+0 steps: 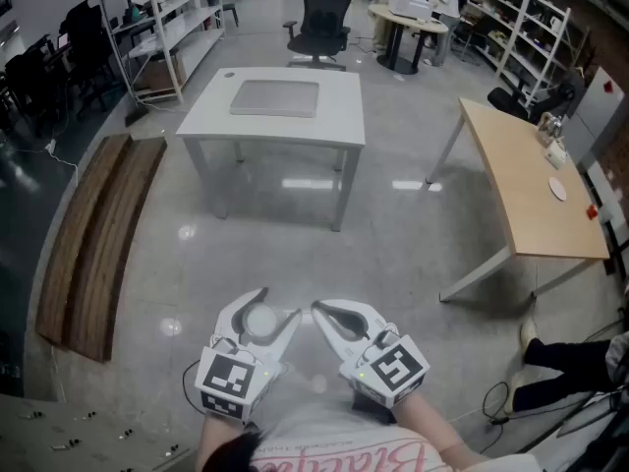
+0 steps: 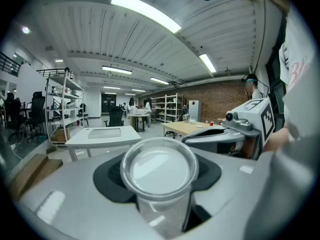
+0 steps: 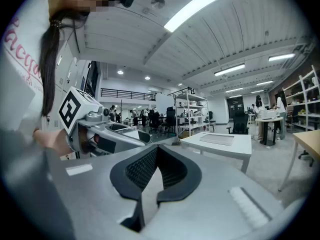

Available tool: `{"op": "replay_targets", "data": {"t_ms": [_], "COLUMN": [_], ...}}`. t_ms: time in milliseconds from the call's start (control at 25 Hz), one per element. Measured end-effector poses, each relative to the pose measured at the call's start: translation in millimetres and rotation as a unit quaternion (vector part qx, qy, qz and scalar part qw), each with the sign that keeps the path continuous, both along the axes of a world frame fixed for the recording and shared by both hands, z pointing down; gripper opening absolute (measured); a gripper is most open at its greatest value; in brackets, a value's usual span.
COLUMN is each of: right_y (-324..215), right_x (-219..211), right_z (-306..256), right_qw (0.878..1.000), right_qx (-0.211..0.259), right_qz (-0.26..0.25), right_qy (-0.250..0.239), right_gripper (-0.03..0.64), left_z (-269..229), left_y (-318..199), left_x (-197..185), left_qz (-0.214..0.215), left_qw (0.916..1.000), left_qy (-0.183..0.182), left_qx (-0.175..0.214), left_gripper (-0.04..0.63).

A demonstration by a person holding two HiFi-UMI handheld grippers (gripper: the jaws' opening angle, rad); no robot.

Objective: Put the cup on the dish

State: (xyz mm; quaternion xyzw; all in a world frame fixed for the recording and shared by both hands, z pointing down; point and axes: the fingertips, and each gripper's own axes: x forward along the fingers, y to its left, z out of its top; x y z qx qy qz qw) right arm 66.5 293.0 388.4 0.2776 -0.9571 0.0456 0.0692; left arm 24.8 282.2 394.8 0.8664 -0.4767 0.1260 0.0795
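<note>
Clamping a clear cup [image 2: 159, 166] between its jaws, your left gripper [image 1: 278, 305] hovers low by your chest; your right gripper [image 1: 319, 310] beside it is pinched together, empty. The dish [image 1: 557, 188] lies far off on the wooden table [image 1: 521, 219].

cup [image 2: 159, 170]: clear, faintly milky
left gripper [image 1: 279, 304]: pale grey, black textured pads, black-and-white square markers
right gripper [image 3: 156, 150]: pale grey, black grid-textured pads, black-and-white square markers
table [image 1: 206, 116]: white
mat [image 1: 275, 97]: grey
side table [image 1: 531, 195]: light wood top, white legs
planks [image 1: 93, 244]: brown, streaked grain
floor [image 1: 393, 254]: glossy grey
shirt [image 1: 344, 450]: white, red lettering
office chair [image 1: 322, 18]: black
</note>
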Motion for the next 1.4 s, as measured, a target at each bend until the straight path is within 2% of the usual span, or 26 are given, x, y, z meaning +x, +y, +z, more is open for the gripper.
{"op": "replay_targets", "data": {"t_ms": [320, 680, 1040, 1400], "right_y": [-8, -25, -97, -199], "right_x": [11, 6, -5, -41], "right_z": [0, -2, 1, -8], "right_qw": [1.0, 1.0, 1.0, 1.0], "right_qx": [0.006, -0.002, -0.007, 0.007], "right_qz": [0.003, -0.023, -0.014, -0.002], "right_qy": [0.006, -0.007, 0.003, 0.005], "right_gripper": [0.0, 0.002, 0.002, 0.002], "left_z": [-2, -1, 2, -13], "left_y": [-5, -29, -100, -197], "left_x": [9, 14, 2, -32], "left_qz": [-0.008, -0.006, 0.002, 0.017], "left_qw": [0.9998, 0.9999, 1.0, 0.9996], "left_qy": [-0.018, -0.012, -0.002, -0.012], "left_qx": [0.003, -0.004, -0.008, 0.019], "left_gripper": [0.247, 0.247, 0.247, 0.247]}}
